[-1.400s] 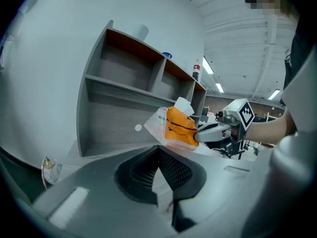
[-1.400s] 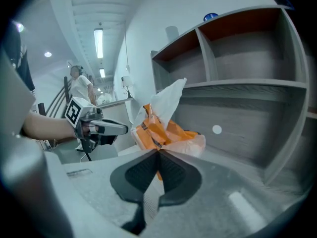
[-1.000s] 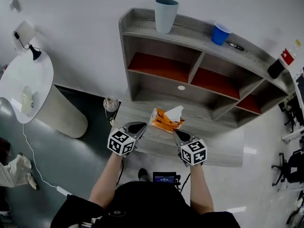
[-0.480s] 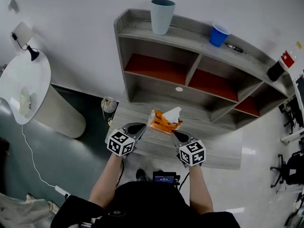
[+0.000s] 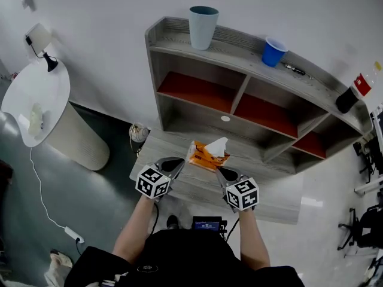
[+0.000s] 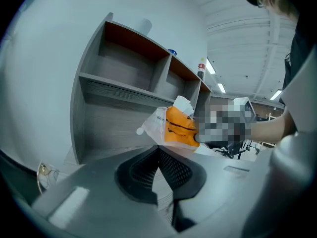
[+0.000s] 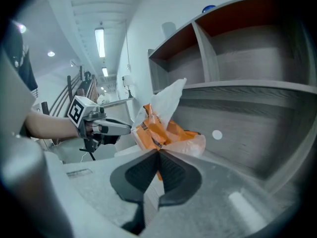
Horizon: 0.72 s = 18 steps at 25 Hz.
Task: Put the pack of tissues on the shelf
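An orange pack of tissues in clear wrap, with a white tissue sticking up, hangs between my two grippers over the low ledge of the grey shelf unit. My left gripper is shut on the wrap's left edge. My right gripper is shut on its right edge. In the left gripper view the jaws meet on the clear wrap just below the pack. The right gripper view shows its jaws pinching the wrap under the pack.
On the shelf's top board stand a pale teal cup, a blue cup, a pen and a dark bottle. The red-backed compartments hold nothing visible. A white round table stands at the left.
Both grippers keep their hold on the pack and have barely shifted. The head view has swung slightly, and the person at the lower left has left the picture.
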Available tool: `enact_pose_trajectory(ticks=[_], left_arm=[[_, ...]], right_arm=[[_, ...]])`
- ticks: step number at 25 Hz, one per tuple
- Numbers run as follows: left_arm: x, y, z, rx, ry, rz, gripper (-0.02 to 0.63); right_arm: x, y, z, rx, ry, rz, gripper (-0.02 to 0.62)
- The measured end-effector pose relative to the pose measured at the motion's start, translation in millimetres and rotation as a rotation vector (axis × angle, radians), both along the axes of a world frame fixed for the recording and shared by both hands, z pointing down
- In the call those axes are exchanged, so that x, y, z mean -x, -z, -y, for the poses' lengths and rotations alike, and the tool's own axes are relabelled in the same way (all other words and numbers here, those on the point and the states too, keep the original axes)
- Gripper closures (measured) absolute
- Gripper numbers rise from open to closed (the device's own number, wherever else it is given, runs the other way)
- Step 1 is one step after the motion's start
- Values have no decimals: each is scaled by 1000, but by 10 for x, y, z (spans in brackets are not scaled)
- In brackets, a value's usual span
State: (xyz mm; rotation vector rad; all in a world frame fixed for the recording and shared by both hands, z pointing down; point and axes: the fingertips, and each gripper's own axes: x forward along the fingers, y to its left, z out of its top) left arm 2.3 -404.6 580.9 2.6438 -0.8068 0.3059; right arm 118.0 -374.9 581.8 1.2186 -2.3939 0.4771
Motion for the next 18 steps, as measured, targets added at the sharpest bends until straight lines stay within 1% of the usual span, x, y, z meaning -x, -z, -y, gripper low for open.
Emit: enact_pose_trajectory(ticks=[18], left_arm=[[-40,55,-128,-8,24,9,604]], right_arm=[[-10,46,-74,-15,40,11,591]])
